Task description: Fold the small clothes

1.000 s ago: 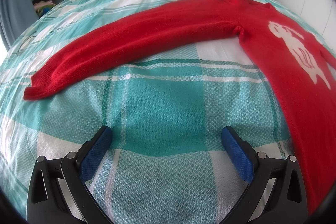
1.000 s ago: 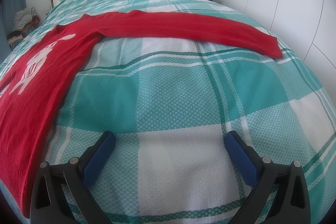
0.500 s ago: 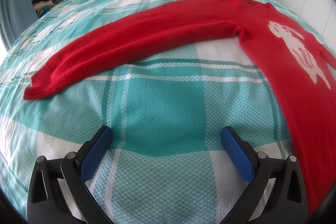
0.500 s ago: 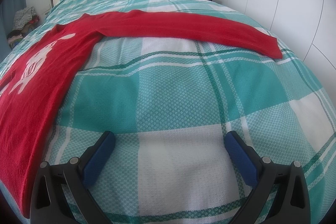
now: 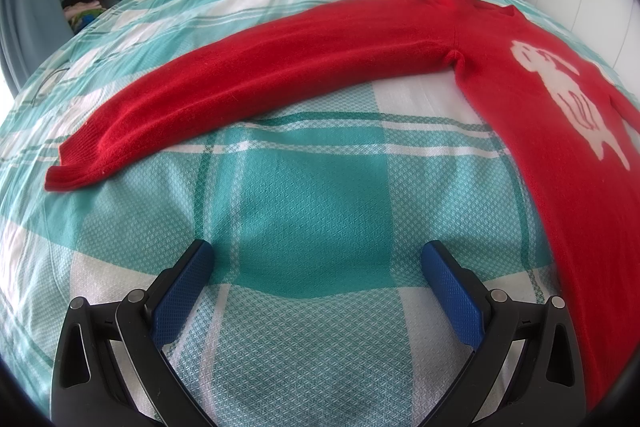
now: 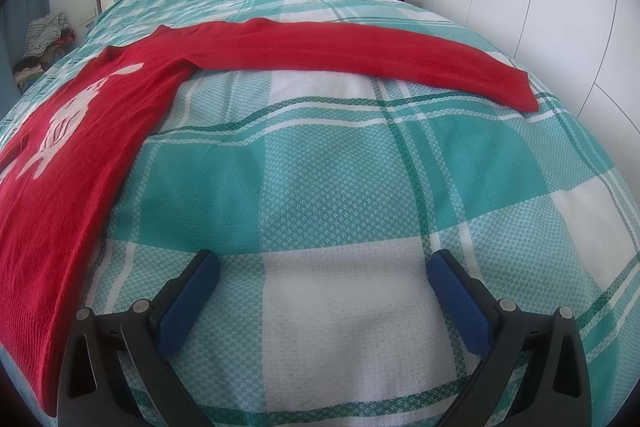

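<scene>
Nothing has moved: both hand-held grippers (image 5: 316,259) (image 6: 324,267) gape empty, red sweater (image 5: 280,75) spread beyond.

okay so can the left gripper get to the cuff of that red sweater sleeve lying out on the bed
Probably yes. The left gripper is open and empty above the teal checked bedspread. The red knitted sweater's sleeve cuff lies flat ahead, off to its left, with nothing in between.

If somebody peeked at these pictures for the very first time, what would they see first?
A bright red sweater jumps out first. It lies flat on the green and white checked bedspread, both long sleeves stretched out sideways, with a white animal picture on its front. Next come the two open grippers at the bottom, the left gripper and the right gripper, both empty above bare bedspread.
</scene>
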Tool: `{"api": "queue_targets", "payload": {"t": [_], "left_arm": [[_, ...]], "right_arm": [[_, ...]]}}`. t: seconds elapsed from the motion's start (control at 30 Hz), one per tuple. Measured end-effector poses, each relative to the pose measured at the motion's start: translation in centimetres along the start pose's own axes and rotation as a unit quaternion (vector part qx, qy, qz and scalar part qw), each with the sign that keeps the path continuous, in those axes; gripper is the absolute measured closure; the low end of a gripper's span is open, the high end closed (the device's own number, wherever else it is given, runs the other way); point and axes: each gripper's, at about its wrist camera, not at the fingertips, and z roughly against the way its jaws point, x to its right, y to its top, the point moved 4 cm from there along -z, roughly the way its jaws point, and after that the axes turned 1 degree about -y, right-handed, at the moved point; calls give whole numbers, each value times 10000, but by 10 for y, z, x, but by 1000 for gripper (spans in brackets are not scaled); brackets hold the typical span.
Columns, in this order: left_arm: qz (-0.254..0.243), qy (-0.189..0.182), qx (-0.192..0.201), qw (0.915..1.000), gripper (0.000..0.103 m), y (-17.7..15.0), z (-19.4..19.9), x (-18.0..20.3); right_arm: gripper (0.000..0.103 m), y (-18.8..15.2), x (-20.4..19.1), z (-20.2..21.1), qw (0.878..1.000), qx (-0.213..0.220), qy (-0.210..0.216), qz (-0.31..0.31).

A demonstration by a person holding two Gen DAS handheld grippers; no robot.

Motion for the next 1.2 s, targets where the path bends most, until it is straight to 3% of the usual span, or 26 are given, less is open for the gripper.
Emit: {"api": "queue_targets", "payload": {"t": [1.2], "left_arm": [[-11, 15, 5, 10000, 0, 0, 0, 0]], "right_arm": [[0, -1, 2, 5, 9998, 67, 146, -102]]}}
